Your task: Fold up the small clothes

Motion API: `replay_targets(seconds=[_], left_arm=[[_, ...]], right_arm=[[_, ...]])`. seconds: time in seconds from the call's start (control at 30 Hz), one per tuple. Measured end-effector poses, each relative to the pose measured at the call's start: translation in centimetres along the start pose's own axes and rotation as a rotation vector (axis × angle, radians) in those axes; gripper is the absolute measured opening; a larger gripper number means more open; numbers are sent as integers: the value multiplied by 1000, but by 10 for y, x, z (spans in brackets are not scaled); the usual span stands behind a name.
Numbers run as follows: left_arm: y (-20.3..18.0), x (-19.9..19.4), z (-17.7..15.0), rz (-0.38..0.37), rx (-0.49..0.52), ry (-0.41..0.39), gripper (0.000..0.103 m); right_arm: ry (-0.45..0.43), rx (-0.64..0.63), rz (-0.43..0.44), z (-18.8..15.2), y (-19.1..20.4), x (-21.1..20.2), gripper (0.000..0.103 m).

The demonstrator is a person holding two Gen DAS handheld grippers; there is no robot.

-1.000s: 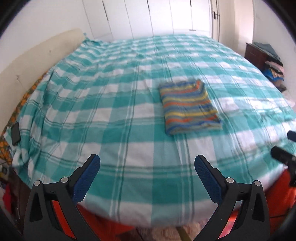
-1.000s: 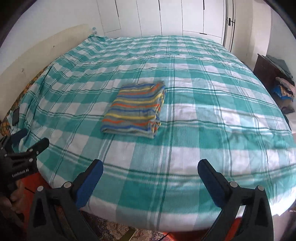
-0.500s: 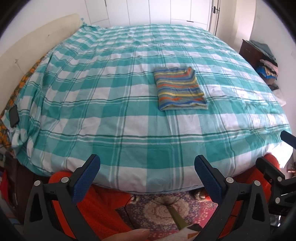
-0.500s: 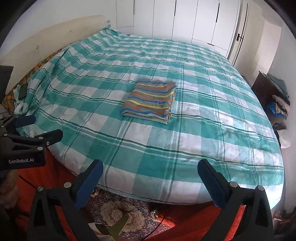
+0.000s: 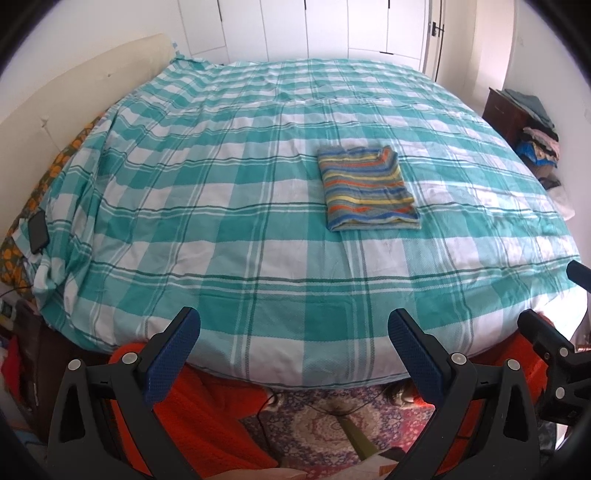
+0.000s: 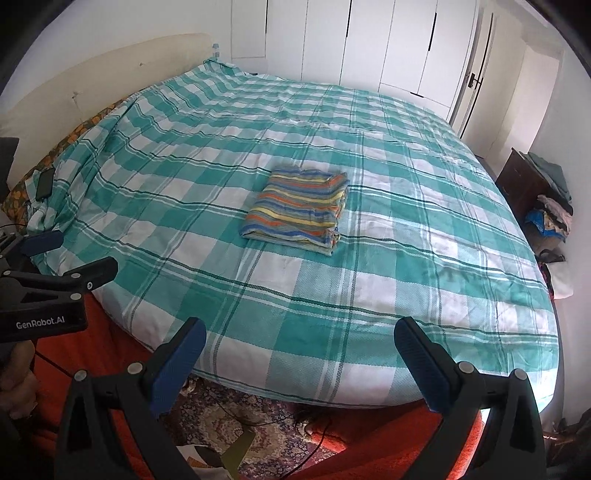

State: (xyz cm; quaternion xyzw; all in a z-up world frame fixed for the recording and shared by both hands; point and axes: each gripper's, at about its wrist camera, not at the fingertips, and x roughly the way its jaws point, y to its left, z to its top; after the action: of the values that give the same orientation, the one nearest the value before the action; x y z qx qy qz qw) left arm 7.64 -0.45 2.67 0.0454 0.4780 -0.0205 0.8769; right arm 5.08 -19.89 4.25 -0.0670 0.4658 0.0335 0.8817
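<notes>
A small striped garment [image 5: 367, 188] in blue, orange, yellow and grey lies folded into a neat rectangle on the teal checked bed cover [image 5: 221, 236]. It also shows in the right wrist view [image 6: 299, 210]. My left gripper [image 5: 293, 332] is open and empty, held back over the bed's near edge, well short of the garment. My right gripper [image 6: 299, 343] is open and empty too, also back at the near edge. The left gripper's body shows at the left of the right wrist view [image 6: 55, 284].
A bed headboard [image 5: 55, 99] runs along the left. White wardrobe doors [image 5: 332, 29] stand behind the bed. A dark cabinet with piled clothes [image 5: 532, 129] stands at the right. A patterned rug [image 5: 332, 424] and orange fabric [image 5: 207, 417] lie below the bed's edge. A phone [image 5: 37, 232] rests at the left.
Both grippers have drawn back and up from the bed, so the folded garment sits farther away and the floor rug has come into view. Both stayed open.
</notes>
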Motion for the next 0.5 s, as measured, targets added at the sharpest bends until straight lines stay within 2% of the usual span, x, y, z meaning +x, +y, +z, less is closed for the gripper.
replay_targets(seconds=[0.13,0.3,0.5], left_arm=[[1,-1,0,13,3,1,102],[0,-5,2,14,14,0,102],[-3,-13,3,35,93,12,103]], right_arm=[[6,19,42,3,-3,-3,101],[10,10,45,4,-4,-5,101],[31,-2,60,6,-4,-14,101]])
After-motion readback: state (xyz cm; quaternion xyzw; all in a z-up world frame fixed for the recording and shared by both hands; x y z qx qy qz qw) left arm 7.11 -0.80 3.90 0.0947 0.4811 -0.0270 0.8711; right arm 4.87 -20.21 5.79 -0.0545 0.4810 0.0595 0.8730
